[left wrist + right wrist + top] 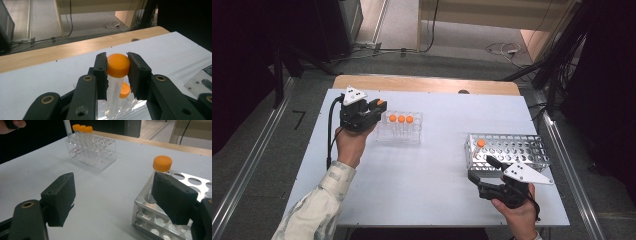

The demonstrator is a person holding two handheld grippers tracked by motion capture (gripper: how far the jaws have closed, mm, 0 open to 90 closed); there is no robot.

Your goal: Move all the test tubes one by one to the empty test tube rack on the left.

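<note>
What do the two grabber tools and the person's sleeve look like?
Both are black, chunky tools. The left gripper and right gripper each carry a grey three-cornered plate on top with small dark dots. A black cable trails from the left one. The sleeve is pale with a blotchy pattern.

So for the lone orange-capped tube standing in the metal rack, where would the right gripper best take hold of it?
By the orange cap of the tube, coming from above with the jaws either side. The tube stands upright in a corner hole of the metal rack, so only the cap and a short neck clear the top plate. The right gripper is open beside it.
</note>
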